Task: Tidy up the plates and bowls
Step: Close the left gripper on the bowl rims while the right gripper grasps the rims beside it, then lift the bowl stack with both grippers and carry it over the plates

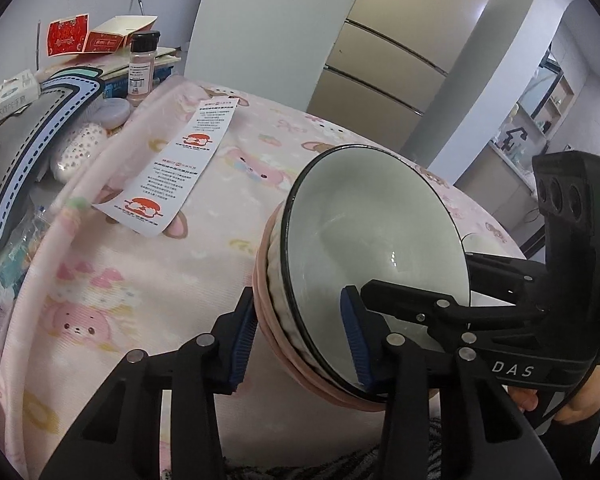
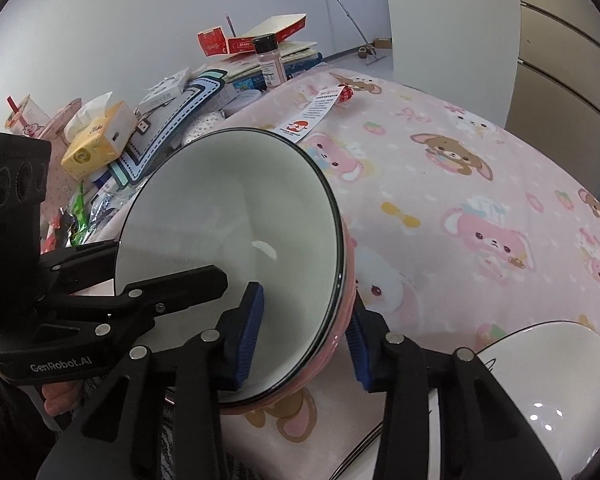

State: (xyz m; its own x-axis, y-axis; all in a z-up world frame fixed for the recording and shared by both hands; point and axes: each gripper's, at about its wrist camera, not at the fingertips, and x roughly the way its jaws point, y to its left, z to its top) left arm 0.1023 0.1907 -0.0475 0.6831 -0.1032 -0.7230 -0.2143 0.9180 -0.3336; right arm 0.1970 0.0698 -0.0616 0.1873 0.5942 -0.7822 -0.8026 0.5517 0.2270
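Observation:
A white bowl with a black rim (image 1: 380,232) sits nested in pink bowls (image 1: 268,320) on the pink cartoon tablecloth (image 1: 120,280). My left gripper (image 1: 300,340) straddles the stack's left wall, one blue pad against the pink outside and the other against the white inside. Over the opposite wall of the white bowl (image 2: 228,216), my right gripper (image 2: 304,340) grips the same way, with the pink bowls (image 2: 350,280) against its outer pad. Each gripper's black body shows at the edge of the other's view.
Another white bowl (image 2: 552,380) sits on plates at the lower right. Clutter lines the table's far left: a spice bottle (image 1: 142,64), a tissue pack (image 2: 100,136), red boxes (image 1: 68,36). A leaflet (image 1: 180,168) lies on the cloth. A fridge (image 1: 400,80) stands behind.

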